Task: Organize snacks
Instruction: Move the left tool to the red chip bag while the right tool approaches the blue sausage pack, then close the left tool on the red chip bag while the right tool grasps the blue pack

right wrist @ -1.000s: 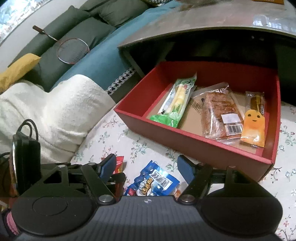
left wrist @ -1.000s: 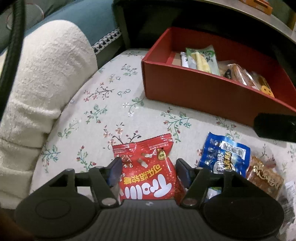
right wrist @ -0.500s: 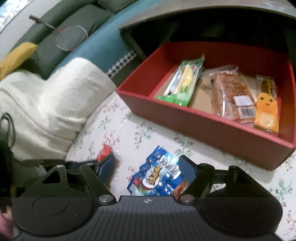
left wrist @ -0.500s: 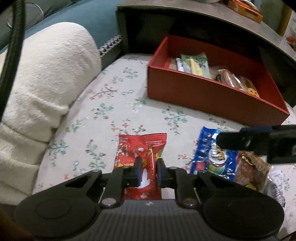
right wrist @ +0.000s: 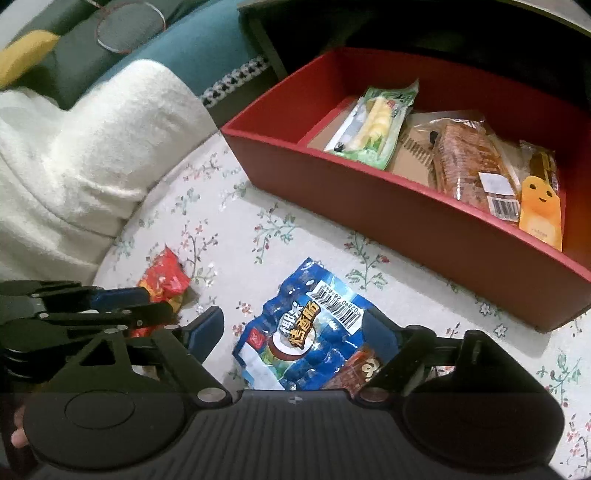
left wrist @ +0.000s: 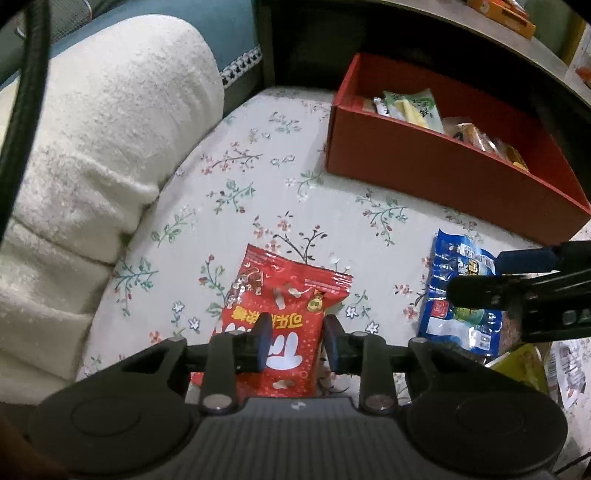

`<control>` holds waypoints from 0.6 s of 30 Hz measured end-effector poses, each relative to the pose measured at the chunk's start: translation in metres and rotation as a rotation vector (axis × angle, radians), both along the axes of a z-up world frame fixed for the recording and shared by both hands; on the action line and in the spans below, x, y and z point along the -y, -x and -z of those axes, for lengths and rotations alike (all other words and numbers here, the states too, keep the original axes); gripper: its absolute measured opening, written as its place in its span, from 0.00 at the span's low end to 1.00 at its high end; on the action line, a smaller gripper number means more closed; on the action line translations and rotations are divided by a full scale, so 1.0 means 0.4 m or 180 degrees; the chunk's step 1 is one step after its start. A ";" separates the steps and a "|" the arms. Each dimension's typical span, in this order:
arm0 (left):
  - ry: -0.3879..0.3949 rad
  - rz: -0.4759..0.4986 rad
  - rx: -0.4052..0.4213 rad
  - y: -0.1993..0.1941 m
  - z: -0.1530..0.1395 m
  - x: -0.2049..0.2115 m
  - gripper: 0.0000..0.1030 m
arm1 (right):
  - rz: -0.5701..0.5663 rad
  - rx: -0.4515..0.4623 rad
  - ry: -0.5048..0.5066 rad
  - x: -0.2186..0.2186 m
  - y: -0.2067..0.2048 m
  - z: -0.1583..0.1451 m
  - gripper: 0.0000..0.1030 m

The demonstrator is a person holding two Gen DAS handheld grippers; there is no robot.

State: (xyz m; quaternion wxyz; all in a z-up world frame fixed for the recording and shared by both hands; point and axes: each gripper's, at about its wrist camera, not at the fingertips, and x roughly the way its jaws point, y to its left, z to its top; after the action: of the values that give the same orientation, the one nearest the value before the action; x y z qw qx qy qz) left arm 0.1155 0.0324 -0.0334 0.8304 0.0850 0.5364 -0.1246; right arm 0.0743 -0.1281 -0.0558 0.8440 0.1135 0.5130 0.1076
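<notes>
My left gripper (left wrist: 295,341) is shut on a red snack packet (left wrist: 284,310), pinching its near end on the floral cloth; the packet also shows in the right wrist view (right wrist: 164,275). My right gripper (right wrist: 299,332) is open and sits over a blue snack packet (right wrist: 303,332), which lies flat between its fingers; that packet also shows in the left wrist view (left wrist: 458,295). A brown packet (right wrist: 356,371) lies under the blue one's near corner. A red box (right wrist: 424,221) at the back holds a green-and-yellow packet (right wrist: 373,125), a bread packet (right wrist: 469,162) and an orange packet (right wrist: 541,199).
A white fleece blanket (left wrist: 92,166) is heaped along the left. A dark low table (left wrist: 443,33) overhangs the red box (left wrist: 443,173). More packets (left wrist: 524,365) lie at the right edge. A sofa with a racket (right wrist: 129,22) is behind.
My left gripper has closed on the red packet and widened slightly around it. My right gripper has dropped lower over the blue packet, staying open.
</notes>
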 end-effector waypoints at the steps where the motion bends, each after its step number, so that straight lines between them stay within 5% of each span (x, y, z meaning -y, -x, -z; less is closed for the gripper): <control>1: 0.0027 0.0004 0.0025 0.001 -0.008 -0.003 0.23 | -0.0027 -0.0009 0.0047 -0.009 -0.003 0.003 0.86; 5: 0.0135 -0.0061 0.0119 0.000 -0.040 -0.034 0.34 | -0.0051 0.0015 0.0170 -0.019 -0.007 0.003 0.88; 18: 0.0216 -0.0215 -0.0025 -0.019 -0.025 -0.076 0.34 | -0.0049 -0.0046 -0.0040 -0.044 -0.030 0.014 0.94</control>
State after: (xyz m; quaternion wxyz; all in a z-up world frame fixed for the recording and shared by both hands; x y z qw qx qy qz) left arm 0.1232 0.0626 -0.0233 0.8344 0.0381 0.5377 -0.1148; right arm 0.0865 -0.1106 -0.0614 0.8387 0.1157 0.5193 0.1164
